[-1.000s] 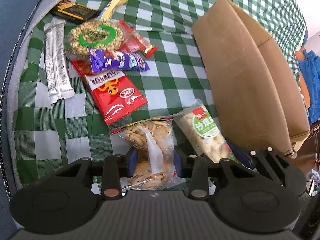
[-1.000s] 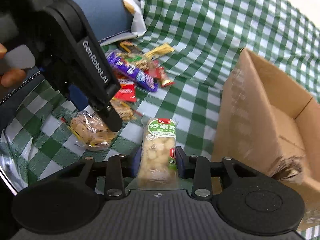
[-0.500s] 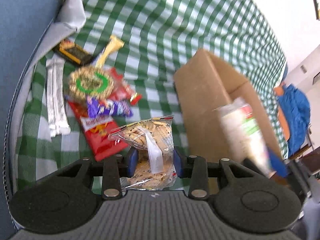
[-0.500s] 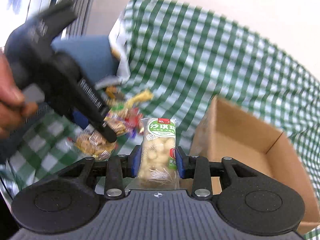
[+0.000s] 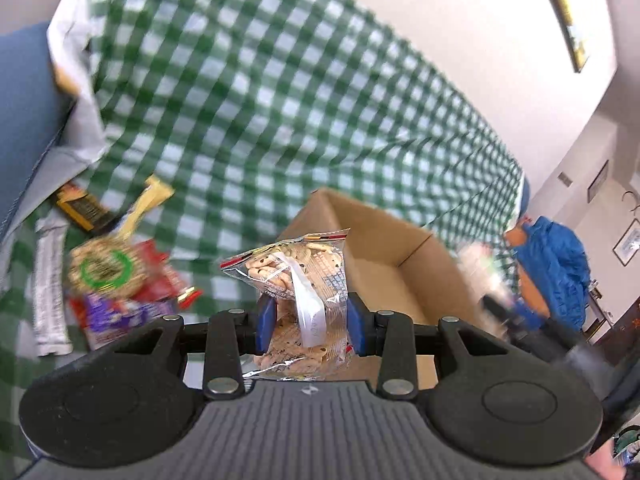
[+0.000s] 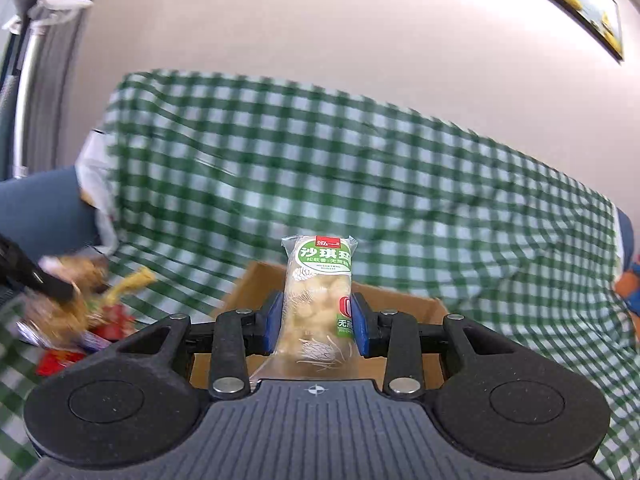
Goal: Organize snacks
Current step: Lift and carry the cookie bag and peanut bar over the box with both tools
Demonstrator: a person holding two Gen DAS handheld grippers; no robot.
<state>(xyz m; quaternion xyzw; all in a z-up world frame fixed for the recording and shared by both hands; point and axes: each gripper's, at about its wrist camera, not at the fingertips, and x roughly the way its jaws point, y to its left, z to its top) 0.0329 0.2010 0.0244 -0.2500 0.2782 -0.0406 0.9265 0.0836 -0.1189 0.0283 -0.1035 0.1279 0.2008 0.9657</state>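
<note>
Clear plastic cookie bag [image 5: 298,300] was clamped between the blue pads of the left gripper [image 5: 311,326], raised in front of the open cardboard box [image 5: 384,264]. Right view: the right gripper [image 6: 316,326] pinched a green-labelled sachima pack [image 6: 318,300] above the same box. Advice: bring each packet fully over the opening before release, one hand at a time.

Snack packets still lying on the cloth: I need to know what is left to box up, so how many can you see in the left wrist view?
About 6, clustered at left: white packet, black, yellow, round green-ringed, red, purple. Blur may hide others.
</note>
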